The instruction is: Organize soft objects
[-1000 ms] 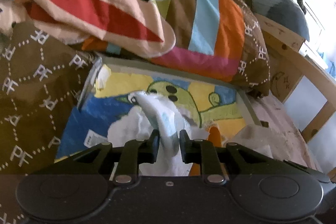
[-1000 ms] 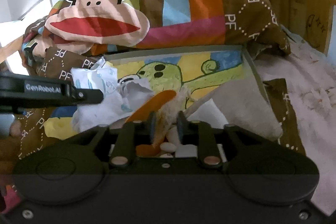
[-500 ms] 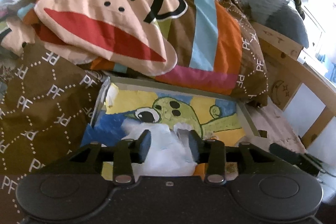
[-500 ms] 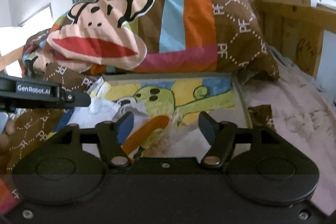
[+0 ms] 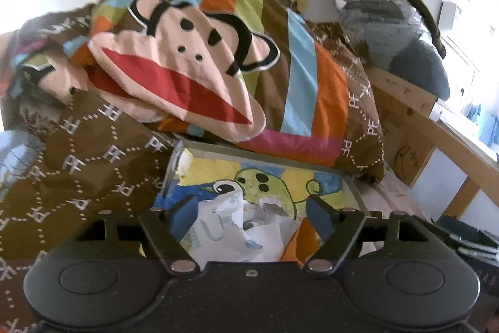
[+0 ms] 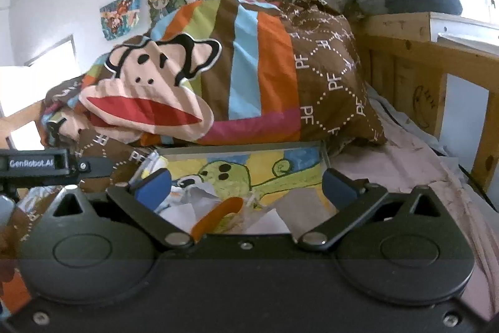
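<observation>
Both tongs spreading above the storage box on the bed, nothing pinched.

Left tongs [image 5: 252, 208] jaws opening, white printed cloth [image 5: 227, 227] below between them, not pressed. Right tongs [image 6: 246, 183] jaws opening wide, empty; orange plush piece [image 6: 218, 214] lies in the box [image 6: 243, 149] with the green cartoon print, beside the white cloth. Monkey-face quilt [image 6: 174, 89] piled just behind box. Left tool's arm [image 6: 40, 163] at right view's left edge.

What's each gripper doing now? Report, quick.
Left gripper: jaws opening, holding nothing, white cloth below.
Right gripper: jaws opening wide, holding nothing.
</observation>
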A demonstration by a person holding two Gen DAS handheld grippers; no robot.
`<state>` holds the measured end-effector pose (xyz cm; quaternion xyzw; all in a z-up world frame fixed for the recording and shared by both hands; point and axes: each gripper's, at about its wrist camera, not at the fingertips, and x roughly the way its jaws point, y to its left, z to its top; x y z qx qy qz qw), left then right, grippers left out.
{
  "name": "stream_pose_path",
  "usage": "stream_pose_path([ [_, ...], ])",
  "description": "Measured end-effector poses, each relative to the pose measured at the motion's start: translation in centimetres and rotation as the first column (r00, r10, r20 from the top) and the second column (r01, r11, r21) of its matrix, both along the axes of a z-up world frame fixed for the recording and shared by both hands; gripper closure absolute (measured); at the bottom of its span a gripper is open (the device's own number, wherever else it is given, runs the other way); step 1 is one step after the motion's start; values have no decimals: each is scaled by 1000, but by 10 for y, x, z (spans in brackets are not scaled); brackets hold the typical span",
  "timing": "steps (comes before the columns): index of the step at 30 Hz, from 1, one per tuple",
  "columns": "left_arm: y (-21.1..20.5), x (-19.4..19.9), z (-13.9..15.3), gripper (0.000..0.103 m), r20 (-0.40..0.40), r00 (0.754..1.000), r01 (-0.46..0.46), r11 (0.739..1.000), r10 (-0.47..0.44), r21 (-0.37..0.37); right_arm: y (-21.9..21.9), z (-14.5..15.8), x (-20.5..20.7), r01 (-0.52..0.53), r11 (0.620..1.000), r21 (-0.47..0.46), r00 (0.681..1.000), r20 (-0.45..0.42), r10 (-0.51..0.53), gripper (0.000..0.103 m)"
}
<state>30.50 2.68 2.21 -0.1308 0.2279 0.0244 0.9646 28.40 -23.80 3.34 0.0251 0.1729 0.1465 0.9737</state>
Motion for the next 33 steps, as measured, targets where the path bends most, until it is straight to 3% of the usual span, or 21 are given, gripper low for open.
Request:
stream_pose_path([
  [10, -3, -77, 10, 9, 72, 997, -17, 998, 12, 67, 8, 27, -82, 10, 1000, -17, 1000, -1, -10, 0],
  [27, -14, -181, 5, 5, 87, 996, 4, 994, -14, 110, -6, 19, -245, 68, 998, 15, 996, -59, -67, 0],
  [33, -16, -207, 3, 5, 76, 997, 10, 991, -20, 133, -4, 17, -276, 64, 998, 28, 995, -75, -61, 0],
])
